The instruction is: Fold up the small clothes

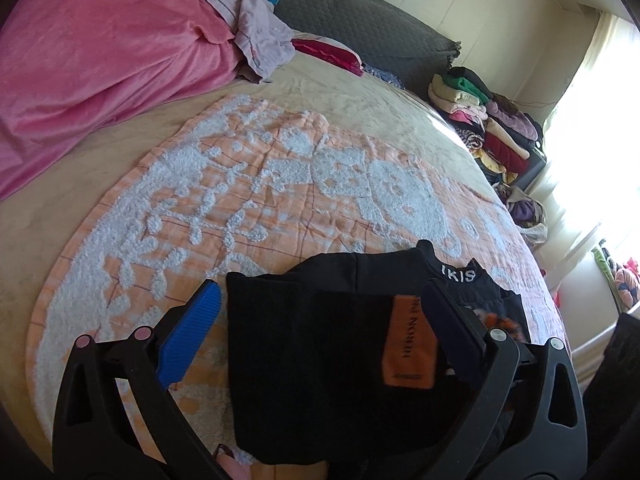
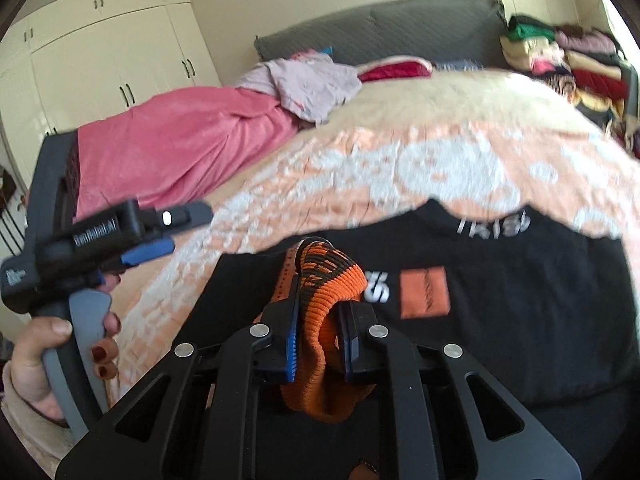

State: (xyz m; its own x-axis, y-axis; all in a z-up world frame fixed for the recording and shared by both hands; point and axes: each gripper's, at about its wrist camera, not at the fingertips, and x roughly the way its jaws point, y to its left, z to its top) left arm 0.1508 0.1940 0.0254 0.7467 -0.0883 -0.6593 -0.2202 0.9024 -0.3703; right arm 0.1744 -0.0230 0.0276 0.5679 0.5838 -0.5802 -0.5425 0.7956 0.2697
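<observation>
A black sweatshirt [image 1: 320,360] with an orange patch [image 1: 408,340] lies on the orange-and-white blanket [image 1: 240,200], its left part folded over. It also shows in the right wrist view [image 2: 520,312]. My left gripper [image 1: 324,312] is open and empty, its blue fingers [image 1: 188,340] straddling the garment's folded part. My right gripper [image 2: 320,312] is shut on the sweatshirt's orange ribbed cuff [image 2: 328,288], held above the black fabric. The left gripper [image 2: 160,232] shows at left in the right wrist view, held by a hand.
A pink blanket [image 1: 100,60] and a lilac garment [image 1: 256,36] lie at the far left of the bed. A grey headboard [image 1: 360,16] stands behind. A stack of folded clothes [image 1: 488,120] sits at the bed's far right. White wardrobes [image 2: 100,48] stand beyond.
</observation>
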